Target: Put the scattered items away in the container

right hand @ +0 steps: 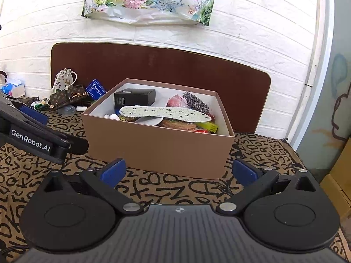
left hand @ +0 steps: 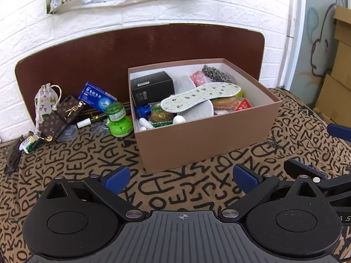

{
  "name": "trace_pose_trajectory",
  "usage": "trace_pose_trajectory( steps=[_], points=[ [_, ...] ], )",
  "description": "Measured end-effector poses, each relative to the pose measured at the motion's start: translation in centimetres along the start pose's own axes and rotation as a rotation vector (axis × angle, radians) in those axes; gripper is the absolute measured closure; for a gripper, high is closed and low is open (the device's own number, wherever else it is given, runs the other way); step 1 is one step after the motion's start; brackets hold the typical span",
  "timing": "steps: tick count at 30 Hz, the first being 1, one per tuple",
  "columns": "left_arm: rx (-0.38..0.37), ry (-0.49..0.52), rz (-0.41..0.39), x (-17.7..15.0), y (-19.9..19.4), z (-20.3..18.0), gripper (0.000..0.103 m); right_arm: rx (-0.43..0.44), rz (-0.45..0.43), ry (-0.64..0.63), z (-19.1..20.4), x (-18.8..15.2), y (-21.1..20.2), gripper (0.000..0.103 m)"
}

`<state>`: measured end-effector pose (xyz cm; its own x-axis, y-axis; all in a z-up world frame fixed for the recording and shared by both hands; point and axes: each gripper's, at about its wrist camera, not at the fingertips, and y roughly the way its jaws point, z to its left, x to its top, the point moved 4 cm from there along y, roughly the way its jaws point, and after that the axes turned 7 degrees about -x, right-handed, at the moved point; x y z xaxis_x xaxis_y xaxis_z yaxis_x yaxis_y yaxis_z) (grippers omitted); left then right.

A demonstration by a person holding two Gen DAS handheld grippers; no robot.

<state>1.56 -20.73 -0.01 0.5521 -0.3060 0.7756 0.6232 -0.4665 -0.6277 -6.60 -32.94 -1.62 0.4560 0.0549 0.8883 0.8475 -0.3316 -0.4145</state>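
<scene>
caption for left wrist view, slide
Open left gripper faces the half-filled box; phone case and green bottle remain outside.

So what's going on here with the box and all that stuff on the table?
A person is tidying loose items into the box, using a hand-held gripper in each hand. The left gripper and right gripper are both open and empty, held in front of the box. The box already holds an insole, a black carton and more. A pouch, phone case, blue packet and green bottle are not yet in it.
</scene>
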Motion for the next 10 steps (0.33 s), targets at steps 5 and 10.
trace_pose_trajectory(
  steps=[5, 10],
  points=[
    [-0.004, -0.002, 0.007, 0.04, 0.26, 0.31, 0.000, 0.006, 0.007, -0.009, 0.31, 0.21, 0.51, 0.001],
    [-0.011, -0.002, 0.008, 0.03, 0.26, 0.42, 0.000, 0.010, 0.006, -0.020, 0.60, 0.54, 0.77, 0.001]
  ],
)
